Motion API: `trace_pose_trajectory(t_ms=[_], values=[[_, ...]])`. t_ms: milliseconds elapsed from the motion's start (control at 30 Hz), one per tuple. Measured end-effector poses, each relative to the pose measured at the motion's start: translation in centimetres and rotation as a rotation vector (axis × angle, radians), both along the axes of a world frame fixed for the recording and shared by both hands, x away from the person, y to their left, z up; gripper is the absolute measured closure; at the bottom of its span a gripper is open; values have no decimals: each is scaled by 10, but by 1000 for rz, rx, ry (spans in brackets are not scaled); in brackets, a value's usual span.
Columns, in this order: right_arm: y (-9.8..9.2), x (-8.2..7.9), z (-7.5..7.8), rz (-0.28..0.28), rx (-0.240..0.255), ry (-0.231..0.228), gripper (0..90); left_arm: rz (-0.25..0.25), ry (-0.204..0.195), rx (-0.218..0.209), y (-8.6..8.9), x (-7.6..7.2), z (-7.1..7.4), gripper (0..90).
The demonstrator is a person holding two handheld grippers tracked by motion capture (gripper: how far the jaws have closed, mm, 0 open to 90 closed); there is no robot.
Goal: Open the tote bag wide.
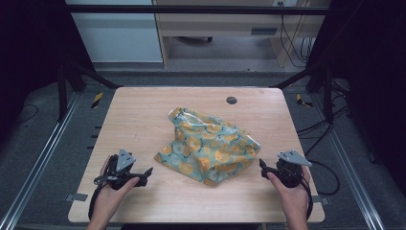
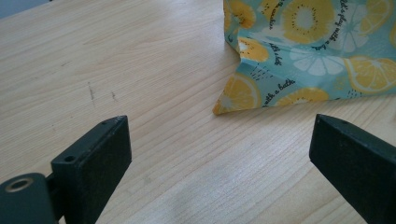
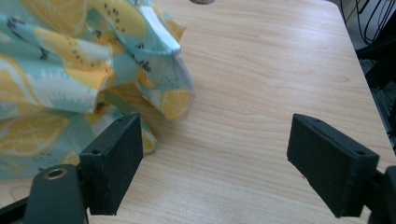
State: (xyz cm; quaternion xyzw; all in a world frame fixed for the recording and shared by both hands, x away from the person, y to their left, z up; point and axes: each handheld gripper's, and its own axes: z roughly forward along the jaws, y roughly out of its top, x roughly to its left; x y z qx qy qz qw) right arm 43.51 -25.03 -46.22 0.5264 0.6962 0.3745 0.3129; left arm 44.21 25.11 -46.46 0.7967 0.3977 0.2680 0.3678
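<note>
Cloth point(image 1: 208, 145) (crumpled), grommet point(image 1: 231, 100) behind, table point(image 1: 143, 110)

Crumpled cloth point(image 1: 208, 146) on table point(image 1: 143, 110) centre, left gripper point(image 1: 146, 173) left of it, right gripper point(image 1: 263, 168) right

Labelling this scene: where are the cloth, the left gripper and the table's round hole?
cloth point(image 1: 208, 146), high view, crumpled middle.
left gripper point(image 1: 143, 175), high view, between its jaw tips.
round hole point(image 1: 231, 100), high view, its centre.
</note>
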Motion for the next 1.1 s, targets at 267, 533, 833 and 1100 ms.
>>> trace_pose_trajectory(t_ms=[267,533,833,1100], values=[[2,7,29,35,4,-34,168,1,3,8,-1,0,-1,54],[15,24,70,165,-11,-41,186,2,3,22,-2,-1,-2,56],[40,56,107,298,-27,-16,376,-10,11,34,-5,0,-4,57],[73,88,115,388,1,25,437,-12,9,41,-5,-1,-4,58]])
